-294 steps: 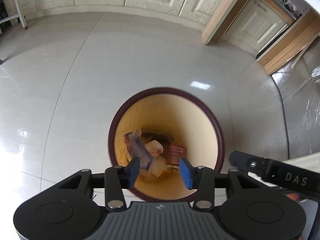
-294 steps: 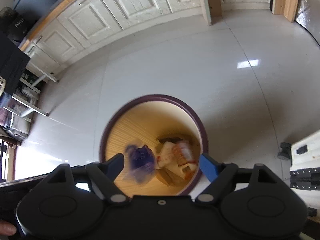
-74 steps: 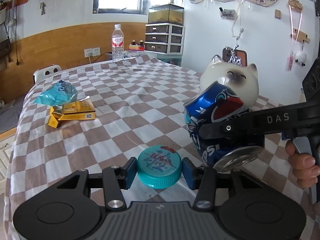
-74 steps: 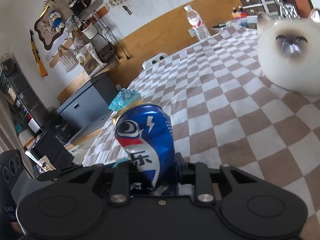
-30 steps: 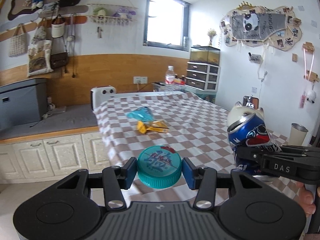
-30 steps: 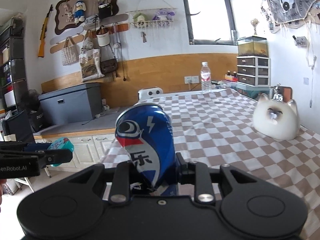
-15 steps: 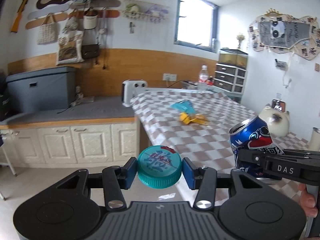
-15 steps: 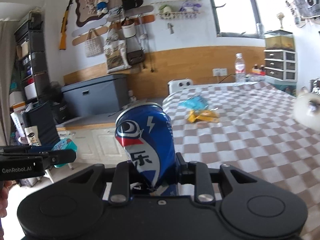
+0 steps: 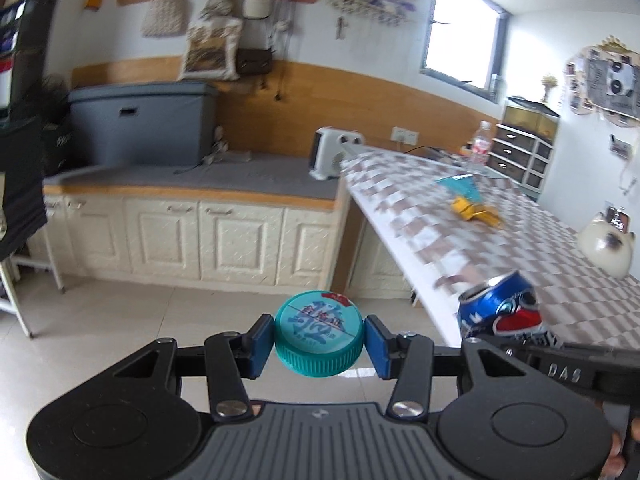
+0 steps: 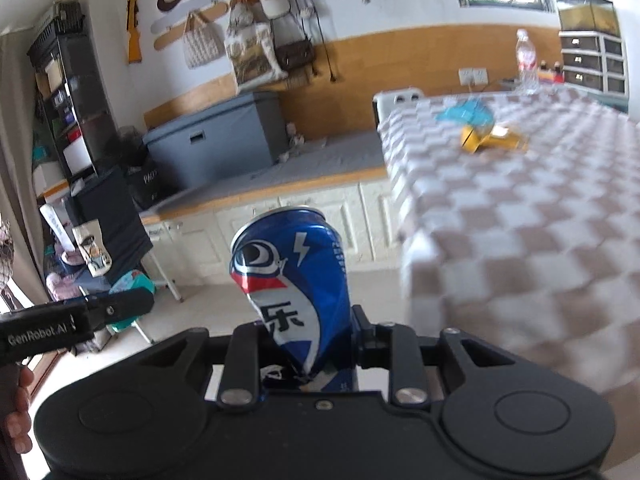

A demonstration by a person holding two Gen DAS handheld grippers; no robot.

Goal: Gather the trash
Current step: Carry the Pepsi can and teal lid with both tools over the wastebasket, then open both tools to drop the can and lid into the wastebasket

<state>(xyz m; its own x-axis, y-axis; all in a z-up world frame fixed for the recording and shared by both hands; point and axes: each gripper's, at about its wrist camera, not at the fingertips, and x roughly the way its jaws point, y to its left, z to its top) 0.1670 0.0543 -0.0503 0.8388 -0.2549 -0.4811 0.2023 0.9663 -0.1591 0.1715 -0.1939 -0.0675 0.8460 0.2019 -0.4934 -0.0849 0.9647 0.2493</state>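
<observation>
1. Swinging away from the checkered table point(image 9: 472, 240) now: a second ago squarely facing it, now looking past its edge at cream cabinets point(image 9: 168, 240) and bare floor tiles point(image 9: 120, 328).
2. Dipping lower too, both views blurring with the turn.
3. Looking, by that, like the carry leg of the job: two pieces picked, heading off to dump them, though no bin showing in either view yet.
4. Clamping the left gripper point(image 9: 319, 340) partway closed on a teal bottle cap point(image 9: 319, 336), blue pads point(image 9: 376, 346) pressing its ribbed sides, printed top facing the camera.
5. Pinching the right gripper point(image 10: 308, 340) tight onto a dented blue cola can point(image 10: 292, 276), jaws biting the crumpled lower body, open mouth pointing up and away.
6. Showing that same can point(image 9: 500, 312) riding just right of the cap in the left view.
7. Leaving a teal wrapper point(image 10: 466, 114) and yellow packet point(image 10: 490, 140) back on the table, well apart from both grippers, waiting for another trip.
</observation>
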